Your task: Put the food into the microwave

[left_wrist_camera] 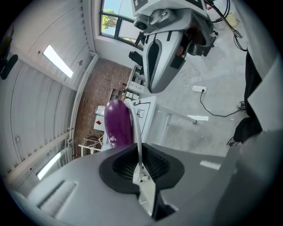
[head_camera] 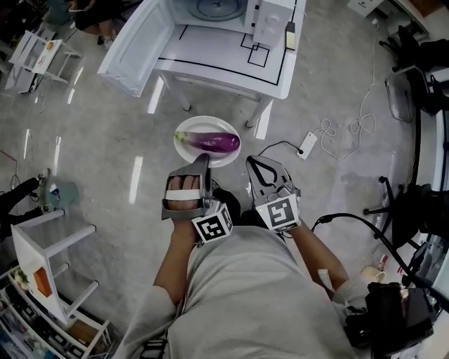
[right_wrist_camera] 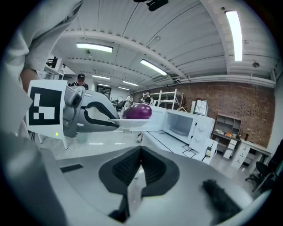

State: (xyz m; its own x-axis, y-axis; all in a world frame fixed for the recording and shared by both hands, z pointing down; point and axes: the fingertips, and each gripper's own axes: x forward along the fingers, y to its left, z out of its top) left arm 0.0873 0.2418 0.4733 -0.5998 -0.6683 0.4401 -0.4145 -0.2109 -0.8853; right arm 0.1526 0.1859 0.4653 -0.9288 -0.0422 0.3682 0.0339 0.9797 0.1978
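Note:
A purple eggplant (head_camera: 210, 142) lies on a white plate (head_camera: 188, 146) held above the floor. My left gripper (head_camera: 205, 160) is shut on the plate's near rim. In the left gripper view the rim (left_wrist_camera: 136, 128) runs edge-on between the pads, with the eggplant (left_wrist_camera: 117, 123) beside it. My right gripper (head_camera: 251, 163) hangs just right of the plate, shut and holding nothing. The white microwave (head_camera: 231, 10) stands ahead on a white table (head_camera: 210, 66) with its door (head_camera: 137, 42) swung open to the left. The right gripper view shows the plate (right_wrist_camera: 132, 122), the eggplant (right_wrist_camera: 138, 111) and the microwave (right_wrist_camera: 185, 123).
A power strip (head_camera: 307, 144) with cables lies on the floor right of the table. White shelf stands (head_camera: 49, 245) are at the left, dark chairs (head_camera: 407, 91) at the right. A person (right_wrist_camera: 80, 79) stands far off in the right gripper view.

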